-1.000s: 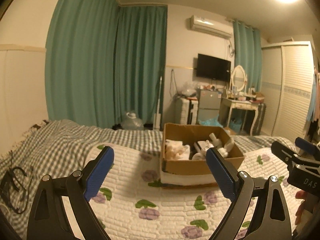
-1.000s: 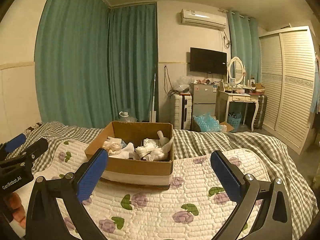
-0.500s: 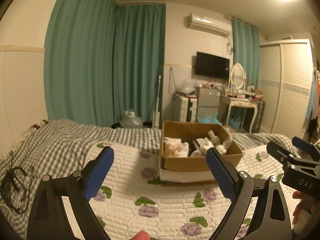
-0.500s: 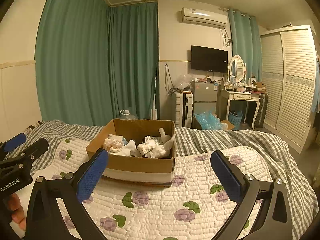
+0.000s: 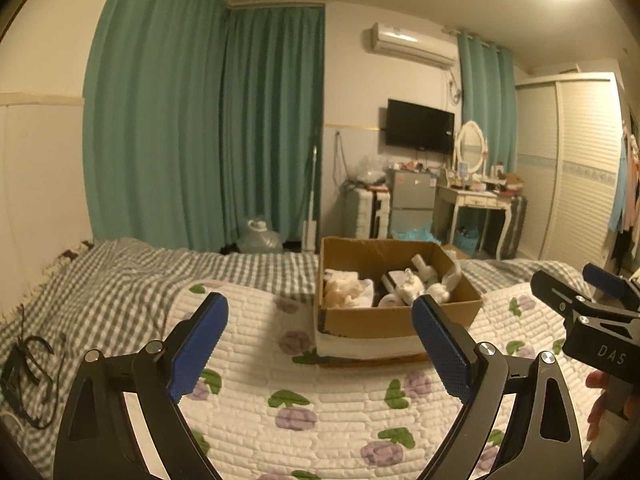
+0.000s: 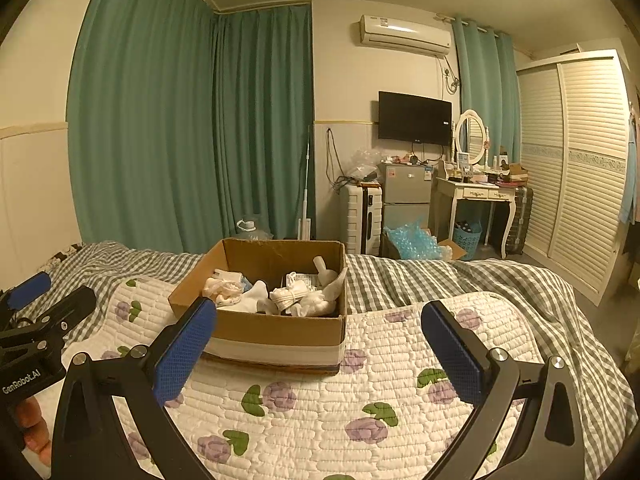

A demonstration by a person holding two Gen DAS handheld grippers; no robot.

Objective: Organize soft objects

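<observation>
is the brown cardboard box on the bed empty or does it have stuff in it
Not empty. The open-topped brown cardboard box on the white floral quilt holds a loose pile of white and cream soft items, below the rim.

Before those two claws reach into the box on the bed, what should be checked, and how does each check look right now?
1. Left gripper open and empty: ok.
2. Right gripper open and empty: ok.
3. Box top open, soft items visible inside: ok.
4. Quilt between grippers and box free of obstacles: ok.
5. Grippers apart from each other: ok.
6. Which items are tangled together: cannot tell.
</observation>
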